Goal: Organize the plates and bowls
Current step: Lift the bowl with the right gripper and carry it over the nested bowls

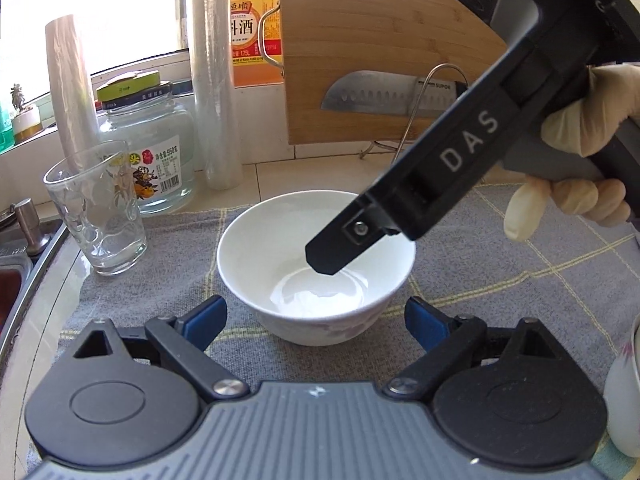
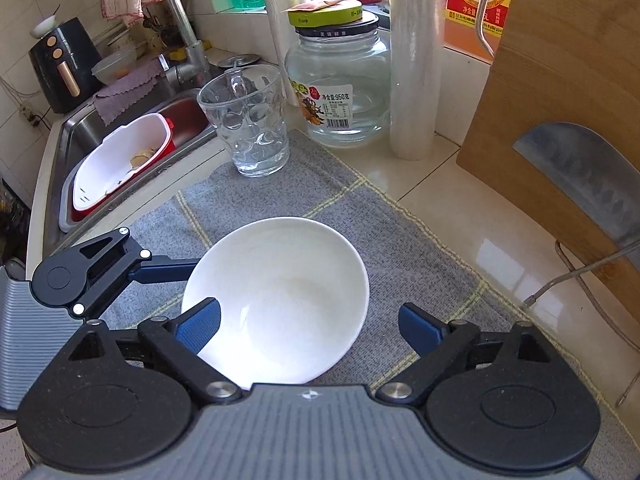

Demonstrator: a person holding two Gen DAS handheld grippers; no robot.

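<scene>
A white bowl (image 1: 280,248) stands upright on a grey checked mat (image 1: 520,264). My left gripper (image 1: 314,320) is open, its blue pads on either side of the bowl's near wall with a gap on each side. From the upper right, a gloved hand (image 1: 580,148) holds my right gripper, and its one visible finger (image 1: 340,248) dips into the bowl. In the right wrist view the bowl (image 2: 288,280) lies under my open right gripper (image 2: 310,326). Its left pad sits over the bowl's inside and its right pad stands clear of the rim. One finger (image 2: 160,270) of the left gripper reaches the bowl's left edge.
A glass tumbler (image 2: 248,120), a lidded jar (image 2: 340,92) and a cling film roll (image 2: 412,60) stand behind the mat. A bamboo board (image 2: 560,100) with a knife (image 2: 588,180) leans at right. The sink (image 2: 120,152) holds a red-and-white basin. Another white dish (image 1: 624,392) shows at the right edge.
</scene>
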